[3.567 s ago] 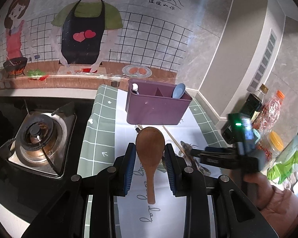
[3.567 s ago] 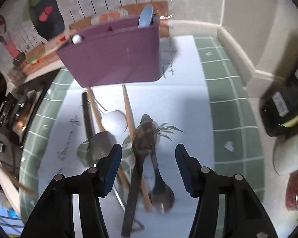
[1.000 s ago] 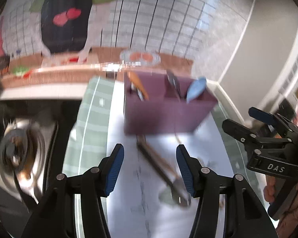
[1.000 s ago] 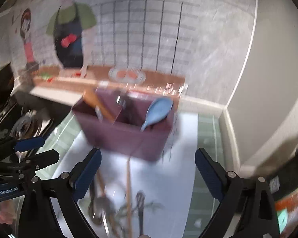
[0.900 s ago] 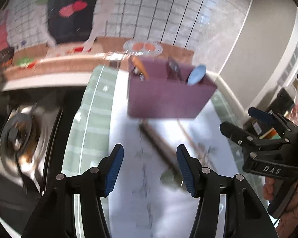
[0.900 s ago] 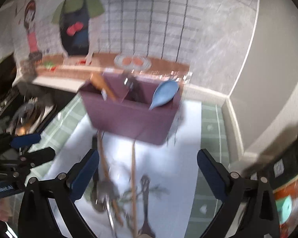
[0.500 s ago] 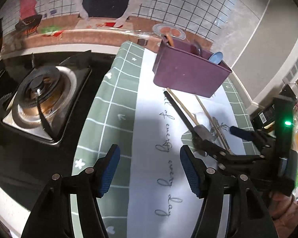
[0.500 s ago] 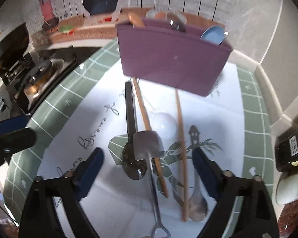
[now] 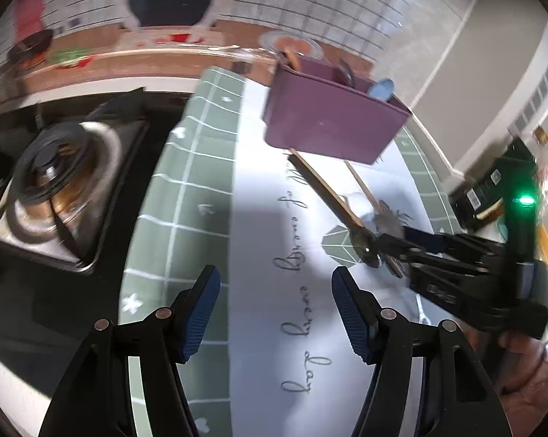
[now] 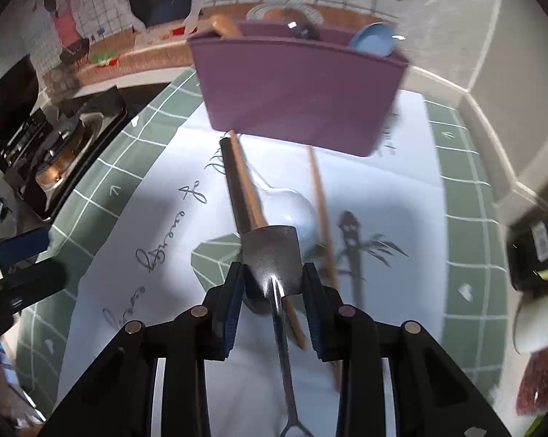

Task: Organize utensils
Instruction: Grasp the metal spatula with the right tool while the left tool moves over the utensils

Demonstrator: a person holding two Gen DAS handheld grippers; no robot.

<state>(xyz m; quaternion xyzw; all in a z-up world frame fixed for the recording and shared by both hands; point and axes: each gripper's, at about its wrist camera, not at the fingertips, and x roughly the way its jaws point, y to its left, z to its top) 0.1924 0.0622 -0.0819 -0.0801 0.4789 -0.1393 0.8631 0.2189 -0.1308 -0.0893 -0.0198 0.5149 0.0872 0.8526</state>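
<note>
A purple utensil holder (image 10: 295, 91) stands at the far end of the white mat (image 10: 186, 240), with a wooden spoon, a dark utensil and a blue spoon (image 10: 374, 42) in it. My right gripper (image 10: 272, 286) is shut on a small steel spatula (image 10: 272, 251) over loose utensils: a dark-handled spoon (image 10: 233, 182), a white spoon (image 10: 292, 211) and a chopstick (image 10: 321, 211). In the left wrist view my left gripper (image 9: 275, 313) is open and empty over the mat, left of the right gripper (image 9: 390, 244) and the holder (image 9: 328, 123).
A gas stove (image 9: 55, 182) lies left of the green checked cloth (image 9: 172, 189). Dark bottles and packets (image 10: 536, 247) stand at the right by the wall. A cartoon-tiled backsplash runs behind the holder.
My right gripper has come down and shut on the steel spatula. My left gripper, which held a wooden spoon earlier, is open and empty and has pulled back from the holder.
</note>
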